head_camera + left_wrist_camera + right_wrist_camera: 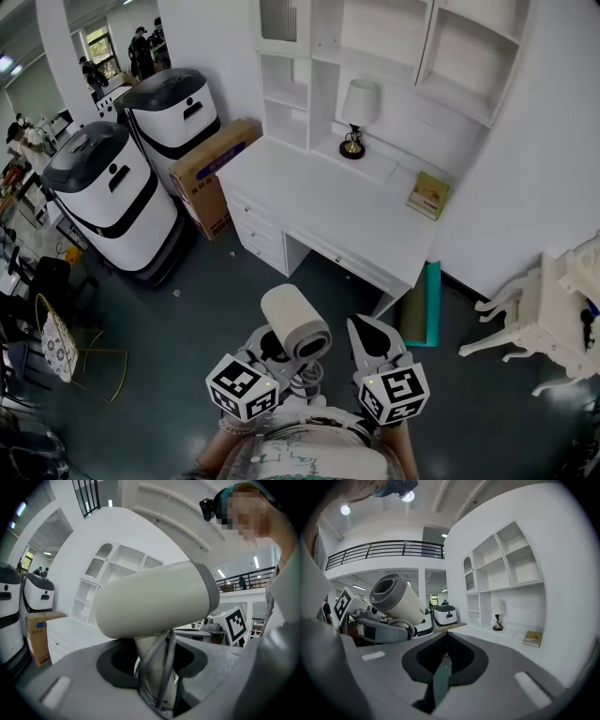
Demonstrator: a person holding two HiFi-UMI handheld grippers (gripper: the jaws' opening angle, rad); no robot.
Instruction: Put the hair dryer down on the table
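The person holds one gripper in each hand, low down and close to the body. The left gripper (274, 352) has its fingers (70, 667) closed tight on the handle of the hair dryer (295, 322). The hair dryer is cream with a grey back end. Its fat round part sits above the fingers and lies on its side. A grey cord (161, 663) runs along the handle, and the fingers pinch it too.

The hair dryer is up in the air, over the dark floor (206, 309). It is not on the desk (328, 211). The white desk stands a little way in front of it.

The right gripper (372, 339) is just beside the hair dryer. Its fingers (497, 677) are pressed together and hold nothing.

On the desk, a small lamp (359, 117) stands at the back near the wall. A yellow book (428, 195) lies near the right end. White shelves (394, 47) hang above the desk. A brown cardboard box (214, 169) sits on the floor beside the desk's left end. Two big white and black machines (112, 197) stand to the left of the box. A white chair (534, 314) stands on the right.
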